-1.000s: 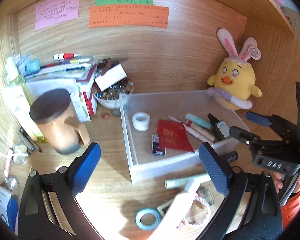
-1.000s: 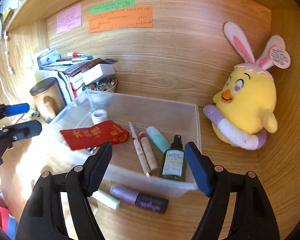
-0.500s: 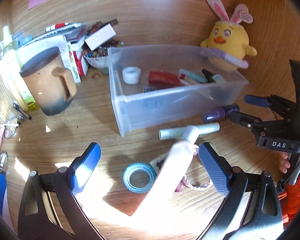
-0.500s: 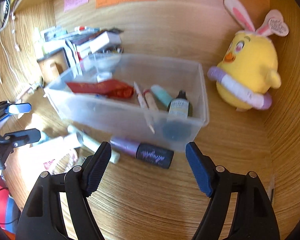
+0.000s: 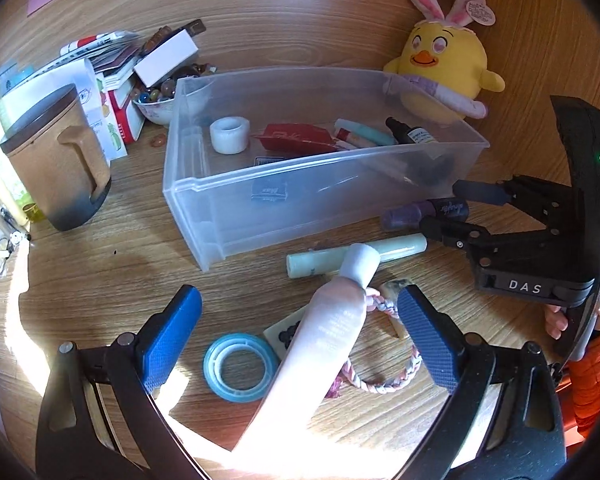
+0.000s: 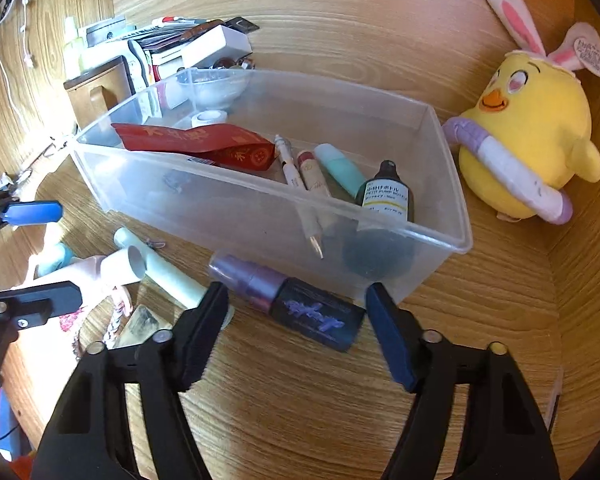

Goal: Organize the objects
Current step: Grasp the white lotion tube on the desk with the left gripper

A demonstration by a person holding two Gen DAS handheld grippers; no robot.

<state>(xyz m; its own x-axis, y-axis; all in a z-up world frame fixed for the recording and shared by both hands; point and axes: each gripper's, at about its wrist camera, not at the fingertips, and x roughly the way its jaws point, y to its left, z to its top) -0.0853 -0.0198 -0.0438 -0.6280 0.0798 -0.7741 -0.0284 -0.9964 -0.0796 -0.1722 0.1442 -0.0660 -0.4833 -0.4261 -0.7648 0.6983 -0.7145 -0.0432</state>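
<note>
Left wrist view: my left gripper [image 5: 298, 320] has its 2 blue fingers [image 5: 170, 332] wide apart, clamped on nothing, above the table [image 5: 112, 280]. Between them lies a white tube [image 5: 320, 352], cap pointing toward the clear plastic bin [image 5: 204, 216]; the pads do not touch it. The cap rests over a pale green tube [image 5: 396, 250] lying crosswise in front of the bin. A blue tape ring [image 5: 240, 366] sits just left of the white tube, a braided cord [image 5: 380, 376] just right of it, partly under it. In the bin I see a white tape roll [image 5: 230, 135], a red envelope [image 5: 296, 140] and a dark dropper bottle [image 5: 410, 135]. A tan lidded mug [image 5: 54, 164] stands left of the bin; a yellow plush chick [image 5: 446, 60] sits behind its far right corner. My right gripper [image 5: 450, 210] enters from the right, fingers on either side of a purple-and-black bottle [image 5: 424, 212]. Right wrist view: the right gripper [image 6: 296, 328] fingers [image 6: 390, 344] are closing, with the purple-and-black bottle [image 6: 292, 302] lying on the table between them, close against the bin's [image 6: 452, 208] front wall; 1 pad is at its black end, and I cannot tell whether either pad presses yet. The left gripper [image 6: 46, 254] shows at the left edge, fingers apart, white tube [image 6: 116, 268] between them.
</note>
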